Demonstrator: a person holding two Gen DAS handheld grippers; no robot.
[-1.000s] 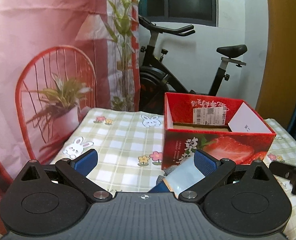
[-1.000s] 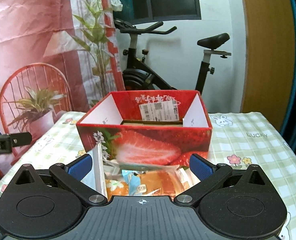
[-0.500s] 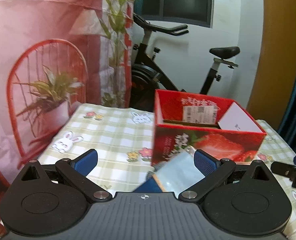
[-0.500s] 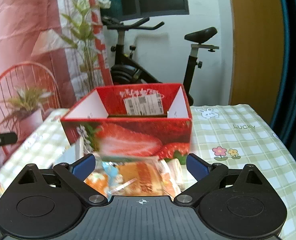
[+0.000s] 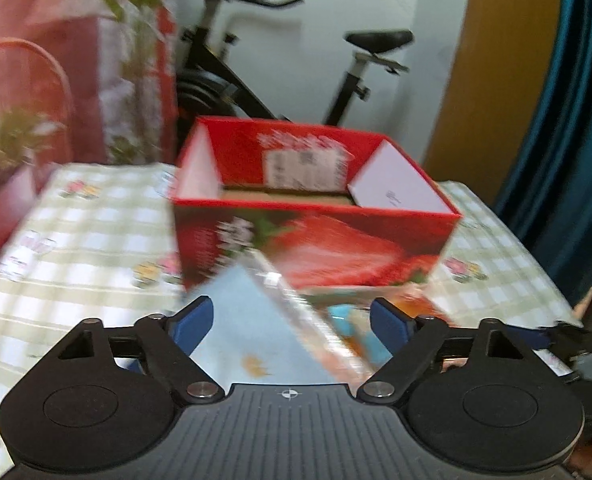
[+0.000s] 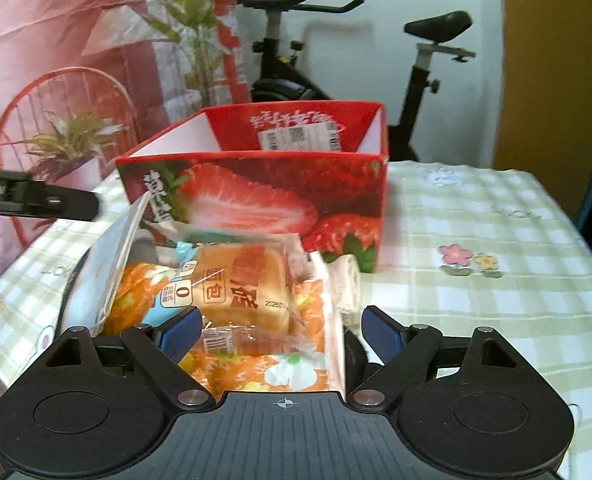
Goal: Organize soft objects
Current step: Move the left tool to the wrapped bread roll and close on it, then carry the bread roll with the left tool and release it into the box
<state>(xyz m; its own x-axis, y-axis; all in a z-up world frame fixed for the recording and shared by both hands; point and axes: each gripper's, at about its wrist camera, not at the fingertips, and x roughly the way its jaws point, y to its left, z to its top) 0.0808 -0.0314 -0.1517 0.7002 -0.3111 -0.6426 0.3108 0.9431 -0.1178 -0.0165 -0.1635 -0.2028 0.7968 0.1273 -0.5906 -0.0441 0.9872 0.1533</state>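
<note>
Dipped closer toward bread packet point(image 6: 239, 280); both hand-held grippers, left point(image 5: 291, 320) and right point(image 6: 273, 330), closing, clamping nothing yet; soft, crinkly, slippery — pinch sealed edge.

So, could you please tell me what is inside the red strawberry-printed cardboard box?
Inside the red strawberry-printed cardboard box, only white inner walls and a white shipping label on the far wall show. In the left view a strip of brown floor looks bare; the near wall hides the rest.

Both cameras sit low, close to the counter point(image 6: 476, 216), facing the red strawberry box point(image 5: 316, 236) point(image 6: 255, 200): one from its left, one from its right.
</note>
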